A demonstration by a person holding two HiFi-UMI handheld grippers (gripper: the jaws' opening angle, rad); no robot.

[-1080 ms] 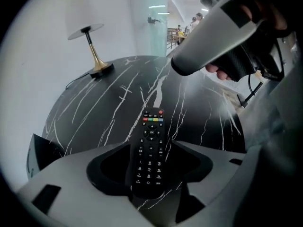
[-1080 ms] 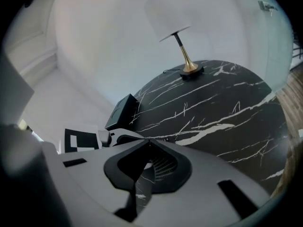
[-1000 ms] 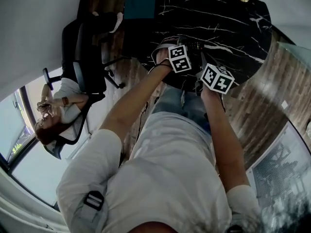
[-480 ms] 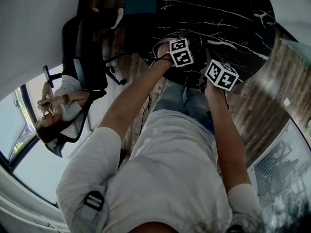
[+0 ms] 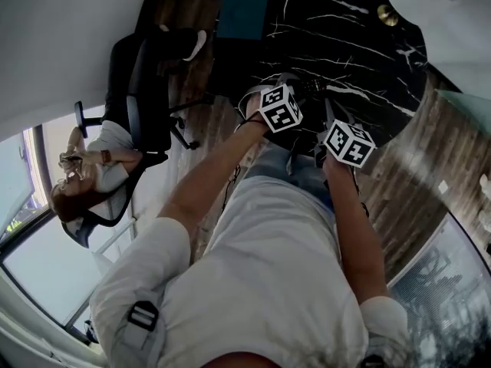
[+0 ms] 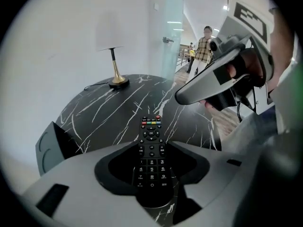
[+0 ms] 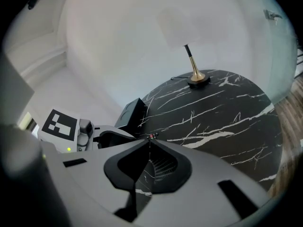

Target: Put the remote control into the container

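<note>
The black remote control (image 6: 151, 131) lies lengthwise between the jaws of my left gripper (image 6: 151, 148), coloured buttons at its far end. The jaws press on its two long sides. It hangs over the black marble table (image 6: 118, 108) near the front edge. My right gripper (image 7: 150, 137) is shut on nothing; it hovers just right of the left one, as the left gripper view also shows (image 6: 184, 97). The dark teal container (image 5: 244, 6) stands at the table's far left, also seen in the left gripper view (image 6: 57, 143) and the right gripper view (image 7: 134, 111). Both marker cubes (image 5: 280, 107) (image 5: 347, 144) sit side by side in the head view.
A lamp with a gold base (image 6: 118, 82) stands at the table's far side. A black office chair (image 5: 149, 90) and a seated person (image 5: 92, 159) are left of the table. People stand in the corridor (image 6: 204, 44) beyond. Wooden floor (image 5: 406, 182) lies to the right.
The head view has shifted a little, bringing more of the container into view. Both grippers stay together at the table's near edge; the left cube has tilted slightly.
</note>
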